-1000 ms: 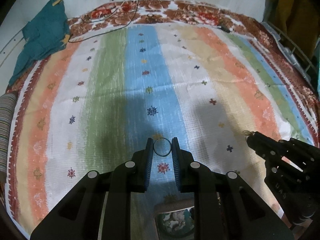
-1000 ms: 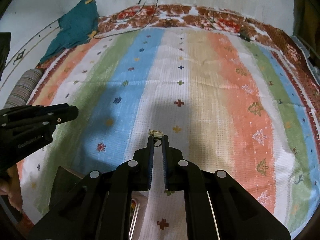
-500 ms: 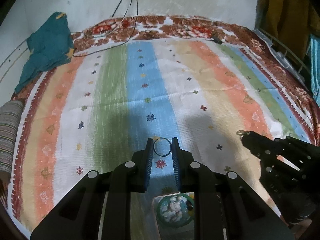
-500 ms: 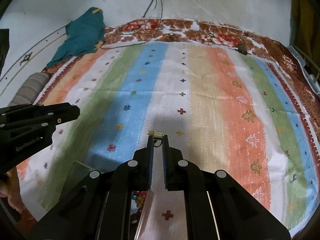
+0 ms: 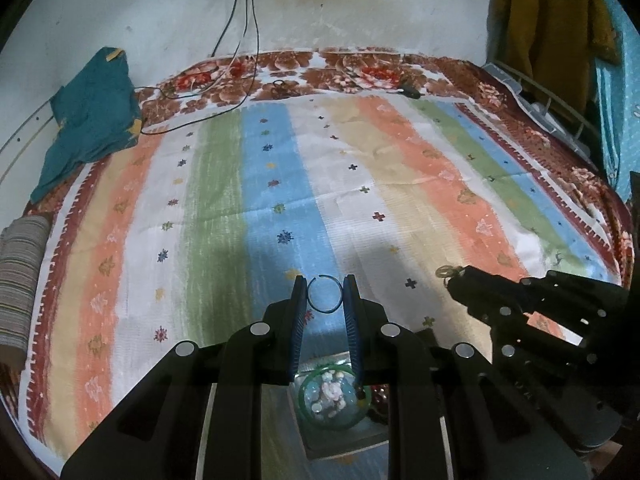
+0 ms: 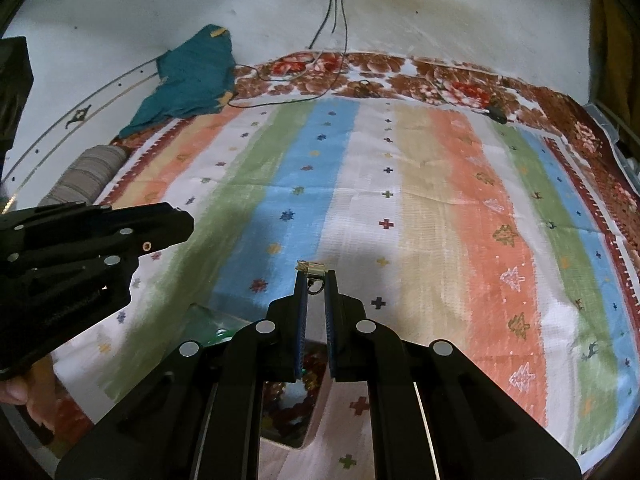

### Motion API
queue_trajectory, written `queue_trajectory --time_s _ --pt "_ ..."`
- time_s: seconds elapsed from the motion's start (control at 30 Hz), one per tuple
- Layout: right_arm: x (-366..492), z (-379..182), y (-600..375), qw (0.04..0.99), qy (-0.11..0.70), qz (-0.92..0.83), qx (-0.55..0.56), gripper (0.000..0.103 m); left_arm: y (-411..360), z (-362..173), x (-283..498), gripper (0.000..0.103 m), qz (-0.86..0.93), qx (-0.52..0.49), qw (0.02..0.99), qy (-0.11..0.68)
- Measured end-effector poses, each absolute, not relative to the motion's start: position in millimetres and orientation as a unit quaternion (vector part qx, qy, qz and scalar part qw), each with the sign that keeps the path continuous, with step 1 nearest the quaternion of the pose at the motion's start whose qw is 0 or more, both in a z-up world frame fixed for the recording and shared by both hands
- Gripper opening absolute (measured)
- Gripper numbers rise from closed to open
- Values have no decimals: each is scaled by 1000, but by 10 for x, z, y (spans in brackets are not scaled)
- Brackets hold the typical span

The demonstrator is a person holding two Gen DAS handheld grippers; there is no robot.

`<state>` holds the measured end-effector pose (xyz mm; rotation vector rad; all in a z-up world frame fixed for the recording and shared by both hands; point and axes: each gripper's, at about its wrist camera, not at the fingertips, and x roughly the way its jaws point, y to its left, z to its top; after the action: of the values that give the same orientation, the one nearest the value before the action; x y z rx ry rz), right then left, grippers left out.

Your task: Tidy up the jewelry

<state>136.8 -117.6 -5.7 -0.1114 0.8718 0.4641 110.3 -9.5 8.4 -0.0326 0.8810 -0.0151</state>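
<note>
1. Nearest, under the left gripper (image 5: 325, 294): a green-rimmed round piece (image 5: 330, 396) with pale stones, lying in a shallow tray (image 5: 344, 442) on the bedspread (image 5: 224, 208).
2. Fingers (image 5: 297, 308) partly closed on a thin dark open ring (image 5: 325, 294), held upright between the two pads, well above the cloth.
3. To the right in the left wrist view: right gripper (image 5: 456, 276), with a small gold piece (image 5: 444, 270) at its tip.
4. In the right wrist view: right gripper (image 6: 315, 286) closed narrow on that gold ornament (image 6: 310, 269), which juts past the tips; a tray with reddish beads (image 6: 308, 364) below, mostly hidden.
5. Left gripper (image 6: 176, 228) at the left edge.
6. Farther back: teal cloth (image 5: 92, 128), dark cables (image 5: 240, 60) trailing down the wall (image 5: 360, 12), a striped roll (image 5: 20, 280) at the bed's left edge.
</note>
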Motion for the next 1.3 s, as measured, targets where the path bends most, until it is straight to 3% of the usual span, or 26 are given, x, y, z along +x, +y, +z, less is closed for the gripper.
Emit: queue_trajectory --time_s 0.67,0.73,0.8,0.87,1.3 --pt "1129 -60 -1095 858 434 272 -42 10 -80 167 724 18 -23 -50 904 423" --pt "1110 -78 -1112 856 439 270 -42 10 -46 178 714 28 -16 -55 904 425" --pt "1093 -90 -1131 857 441 263 -49 16 -15 196 693 34 -12 -60 905 422" --pt "1072 -85 -1173 859 440 255 -51 38 1 202 671 36 -10 -59 905 422" --pt "818 69 -1463 871 426 240 -45 54 33 197 363 54 -6 -43 903 427"
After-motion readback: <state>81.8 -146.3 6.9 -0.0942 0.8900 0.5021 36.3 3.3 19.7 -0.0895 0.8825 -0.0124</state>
